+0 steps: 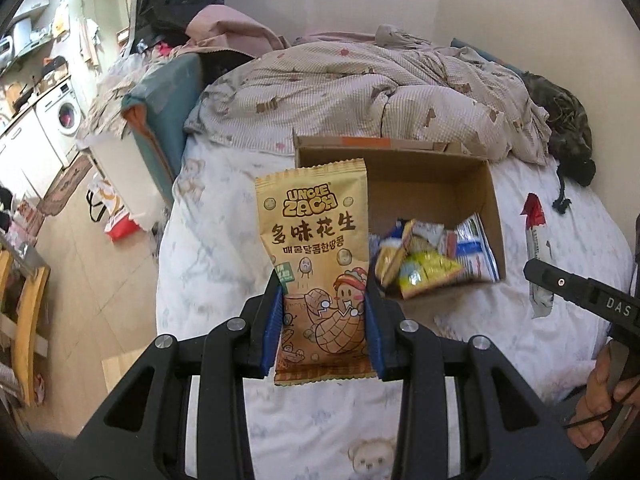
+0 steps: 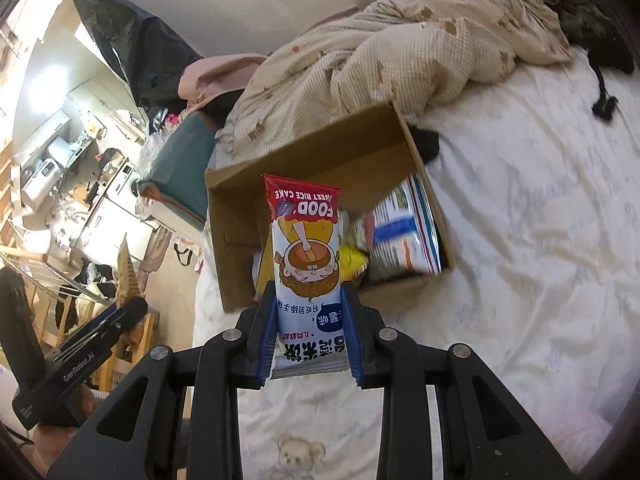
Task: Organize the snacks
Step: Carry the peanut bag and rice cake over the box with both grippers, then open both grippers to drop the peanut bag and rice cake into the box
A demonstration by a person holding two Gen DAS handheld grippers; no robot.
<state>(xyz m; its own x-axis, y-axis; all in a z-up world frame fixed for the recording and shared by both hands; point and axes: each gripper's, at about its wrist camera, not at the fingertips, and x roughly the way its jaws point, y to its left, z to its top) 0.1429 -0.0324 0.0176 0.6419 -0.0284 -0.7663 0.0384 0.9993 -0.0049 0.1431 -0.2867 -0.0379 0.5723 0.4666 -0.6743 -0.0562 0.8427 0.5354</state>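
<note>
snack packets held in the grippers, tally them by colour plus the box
tan peanut packet, in left gripper: 1
red and white rice cake packet, in right gripper: 1
brown cardboard box: 1
total: 3

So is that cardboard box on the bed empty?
No. The cardboard box is open-topped and partly filled: several snack packets lie heaped at one end, with bare cardboard elsewhere.

The peanut packet [image 1: 320, 264] covered the left part of the cardboard box [image 1: 472, 184], and its lower sides sat behind the blue pads [image 1: 272, 320]. The packets inside the box [image 1: 432, 260] were blurred, so their print could not be read. In the right wrist view the rice cake packet [image 2: 306, 264] hid the box middle. The person's hand [image 1: 600, 392] was cut by the right edge.
</note>
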